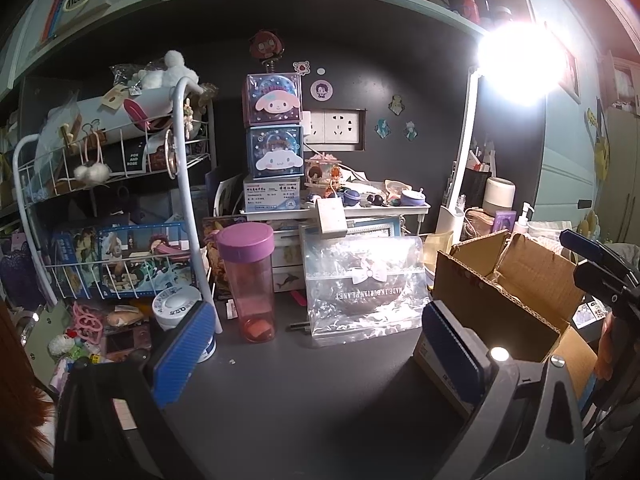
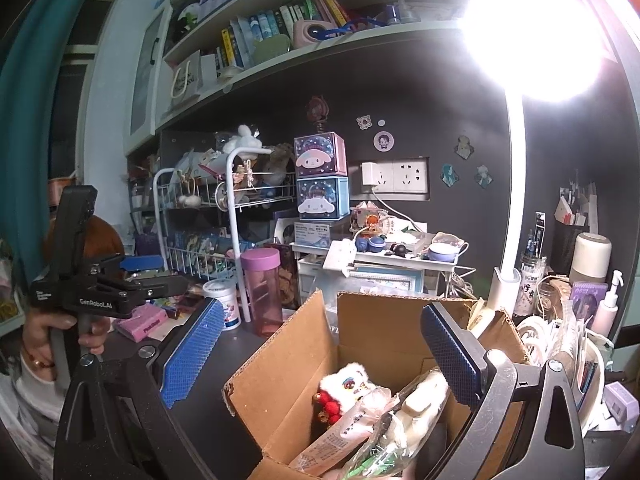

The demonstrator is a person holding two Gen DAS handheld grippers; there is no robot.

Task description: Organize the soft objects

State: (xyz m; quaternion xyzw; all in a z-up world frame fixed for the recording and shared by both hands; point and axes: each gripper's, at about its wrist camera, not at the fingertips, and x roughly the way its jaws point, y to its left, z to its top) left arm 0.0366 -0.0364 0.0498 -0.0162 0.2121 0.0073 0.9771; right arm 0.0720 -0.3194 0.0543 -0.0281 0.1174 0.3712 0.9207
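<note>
An open cardboard box (image 2: 288, 376) stands on the dark desk; it also shows in the left wrist view (image 1: 480, 292). Inside lie a white plush toy with red pompoms (image 2: 344, 390) and soft items in clear bags (image 2: 400, 420). My right gripper (image 2: 320, 356) is open and empty above the box. My left gripper (image 1: 316, 352) is open and empty over the bare desk, left of the box. More plush toys sit on the wire rack: a white one on top (image 1: 168, 72) and a white pompom (image 1: 94, 172).
A pink tumbler (image 1: 250, 284) and a clear gift bag (image 1: 360, 284) stand behind the left gripper. A white wire rack (image 1: 120, 200) fills the left. Stacked character boxes (image 1: 274, 132), a small shelf (image 1: 368, 208) and a bright desk lamp (image 1: 516, 60) stand behind.
</note>
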